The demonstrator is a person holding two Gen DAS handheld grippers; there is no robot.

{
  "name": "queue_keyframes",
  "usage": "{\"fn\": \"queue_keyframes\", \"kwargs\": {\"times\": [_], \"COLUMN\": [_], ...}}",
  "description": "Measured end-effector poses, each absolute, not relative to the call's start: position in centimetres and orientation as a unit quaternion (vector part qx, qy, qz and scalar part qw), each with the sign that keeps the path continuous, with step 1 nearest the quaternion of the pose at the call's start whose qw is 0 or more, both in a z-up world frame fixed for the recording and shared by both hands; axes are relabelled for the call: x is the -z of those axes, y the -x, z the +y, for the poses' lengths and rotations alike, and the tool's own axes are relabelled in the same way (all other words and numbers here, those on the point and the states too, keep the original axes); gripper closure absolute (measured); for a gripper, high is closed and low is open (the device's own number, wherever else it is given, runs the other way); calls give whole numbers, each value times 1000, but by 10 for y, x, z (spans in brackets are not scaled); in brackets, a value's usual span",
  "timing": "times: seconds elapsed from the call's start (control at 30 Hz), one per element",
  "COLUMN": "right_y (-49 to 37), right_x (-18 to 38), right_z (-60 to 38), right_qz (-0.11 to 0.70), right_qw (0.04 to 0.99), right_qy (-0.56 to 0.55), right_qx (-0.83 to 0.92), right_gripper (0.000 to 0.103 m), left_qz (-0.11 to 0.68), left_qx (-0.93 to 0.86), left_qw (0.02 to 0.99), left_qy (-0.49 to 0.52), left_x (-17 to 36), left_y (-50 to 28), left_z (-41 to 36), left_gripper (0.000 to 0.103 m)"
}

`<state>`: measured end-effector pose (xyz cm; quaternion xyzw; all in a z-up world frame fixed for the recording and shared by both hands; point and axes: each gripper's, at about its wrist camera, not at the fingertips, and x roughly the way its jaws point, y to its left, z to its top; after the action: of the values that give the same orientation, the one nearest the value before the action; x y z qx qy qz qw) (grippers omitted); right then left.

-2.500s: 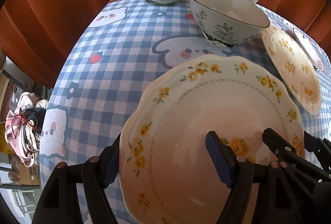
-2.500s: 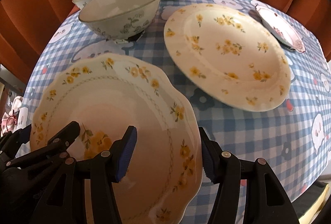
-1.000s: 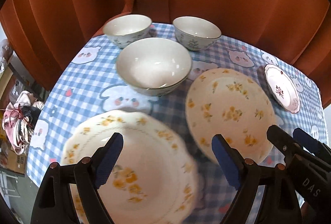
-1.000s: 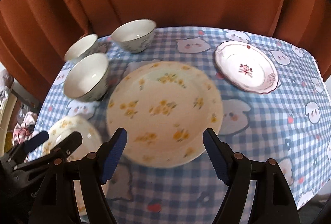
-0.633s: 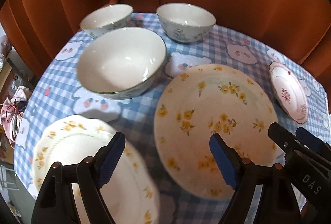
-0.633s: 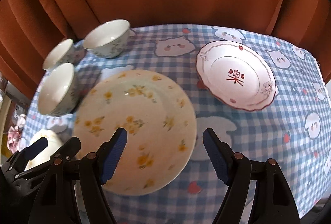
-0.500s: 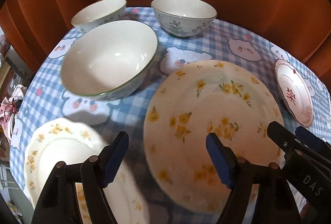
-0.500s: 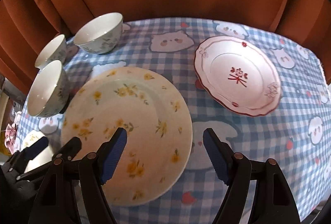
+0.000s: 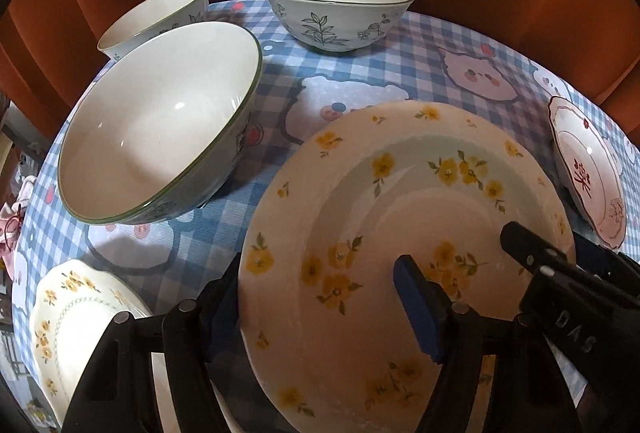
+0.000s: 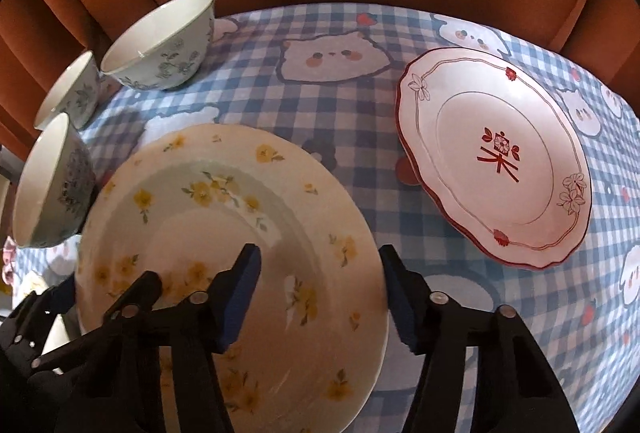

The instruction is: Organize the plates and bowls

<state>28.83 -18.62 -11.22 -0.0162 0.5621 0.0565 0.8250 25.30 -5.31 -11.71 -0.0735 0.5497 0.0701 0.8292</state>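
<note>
Now, left to right: scalloped plate (image 9: pixel 76 317) at 8 o'clock on checked tablecloth (image 9: pixel 404 73); big bowl (image 9: pixel 160 125) at 10. Left gripper (image 9: pixel 320 303) spread, straddling left rim of yellow-flower plate (image 9: pixel 400 233). Right gripper (image 10: pixel 320 293) spread, straddling right rim. Red-trimmed plate (image 10: pixel 496 161) at 2 o'clock, apart.

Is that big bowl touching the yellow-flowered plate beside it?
Apart. In the left wrist view, a strip of checked tablecloth shows between the big bowl and the yellow-flowered plate.
</note>
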Motion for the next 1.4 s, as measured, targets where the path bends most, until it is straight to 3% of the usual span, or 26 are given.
{"fn": "queue_keyframes", "kwargs": {"times": [0.7, 1.4], "right_y": [-192, -181], "right_x": [112, 109], "right_z": [-261, -278], "right_qz": [607, 589], "right_qw": [795, 807], "right_qy": [-21, -24], "right_qx": [-3, -35], "right_gripper": [44, 42], "left_qz": [594, 598], "left_qx": [29, -3], "left_qw": [804, 801], "left_qy": [13, 37], "left_x": [118, 111], "left_y": [-194, -171], "left_z": [-122, -136], "left_gripper": [26, 27]}}
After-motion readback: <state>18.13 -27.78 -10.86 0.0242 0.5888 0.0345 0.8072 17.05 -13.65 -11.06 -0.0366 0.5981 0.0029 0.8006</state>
